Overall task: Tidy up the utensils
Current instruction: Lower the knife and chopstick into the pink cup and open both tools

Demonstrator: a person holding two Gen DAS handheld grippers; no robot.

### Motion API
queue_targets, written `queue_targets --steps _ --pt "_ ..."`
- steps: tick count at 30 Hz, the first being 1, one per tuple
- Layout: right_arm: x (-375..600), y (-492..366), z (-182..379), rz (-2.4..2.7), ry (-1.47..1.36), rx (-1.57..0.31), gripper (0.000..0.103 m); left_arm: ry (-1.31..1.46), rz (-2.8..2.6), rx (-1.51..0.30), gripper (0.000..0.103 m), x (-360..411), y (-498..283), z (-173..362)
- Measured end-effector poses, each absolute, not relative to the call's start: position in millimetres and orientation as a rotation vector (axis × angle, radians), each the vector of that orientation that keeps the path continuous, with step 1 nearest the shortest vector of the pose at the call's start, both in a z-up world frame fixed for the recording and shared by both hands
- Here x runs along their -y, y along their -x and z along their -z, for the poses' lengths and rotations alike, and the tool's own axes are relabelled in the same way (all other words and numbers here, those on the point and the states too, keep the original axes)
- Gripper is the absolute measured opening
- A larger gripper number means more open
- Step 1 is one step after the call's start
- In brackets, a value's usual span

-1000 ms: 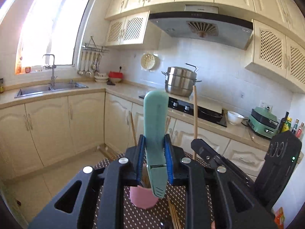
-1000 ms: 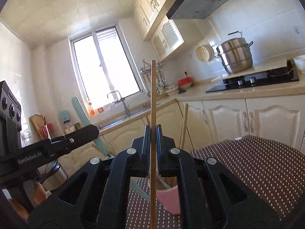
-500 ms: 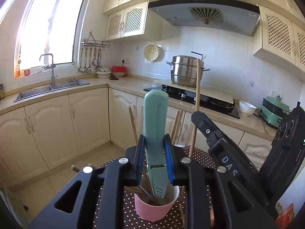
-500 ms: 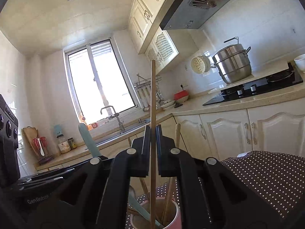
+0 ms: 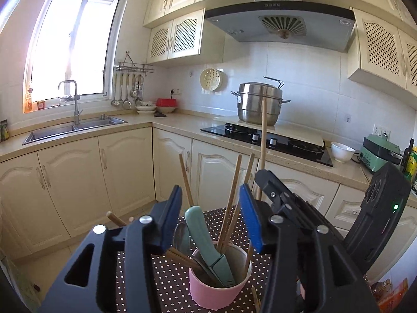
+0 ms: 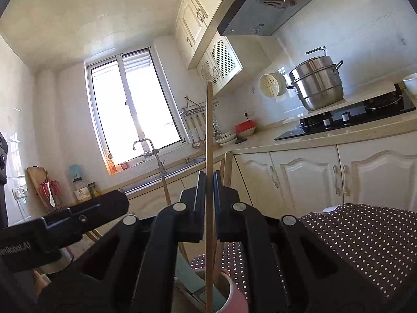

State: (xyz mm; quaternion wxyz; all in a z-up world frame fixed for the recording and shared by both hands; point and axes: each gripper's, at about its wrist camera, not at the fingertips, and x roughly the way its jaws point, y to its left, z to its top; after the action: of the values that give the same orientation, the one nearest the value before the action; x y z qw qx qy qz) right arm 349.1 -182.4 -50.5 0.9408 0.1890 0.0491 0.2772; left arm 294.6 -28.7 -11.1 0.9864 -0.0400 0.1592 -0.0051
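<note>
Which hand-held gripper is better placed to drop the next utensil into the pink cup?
Right. The right hand-held gripper is shut on an upright wooden chopstick above the pink cup. The left hand-held gripper is opening, empty.

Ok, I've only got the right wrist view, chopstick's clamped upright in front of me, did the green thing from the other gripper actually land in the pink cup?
Observer: Yes. In the left wrist view the green-handled utensil leans inside the pink cup, free of the blue pads.
Operator: So the left one has let go?
Observer: The left gripper has its jaws opening, with nothing pressed between them.
Operator: What else is in the cup?
Observer: Several wooden chopsticks and a metal spoon stand in it.
Operator: And my chopstick's lower end?
Observer: The right gripper is shut on the chopstick; its lower end reaches down at the cup's mouth, but neither view shows the tip.
</note>
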Motion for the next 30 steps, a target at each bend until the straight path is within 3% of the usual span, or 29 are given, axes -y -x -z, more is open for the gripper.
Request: queue_targets --steps 6,19,30 --pt "174.5 -344.9 52.7 -0.573 -0.350 -0.111 0.006 0.080 -0.052 -0.288 0.053 20.3 -285.8 4.9" --pt "165.3 -309.6 60.9 -0.571 -0.240 -0.170 0.007 0.076 -0.114 -0.263 0.055 10.0 -262.8 -1.6" --pt "161.8 -287.6 67.6 -0.520 -0.179 -0.230 0.007 0.063 -0.146 -0.231 0.070 1.6 -230.5 -9.6"
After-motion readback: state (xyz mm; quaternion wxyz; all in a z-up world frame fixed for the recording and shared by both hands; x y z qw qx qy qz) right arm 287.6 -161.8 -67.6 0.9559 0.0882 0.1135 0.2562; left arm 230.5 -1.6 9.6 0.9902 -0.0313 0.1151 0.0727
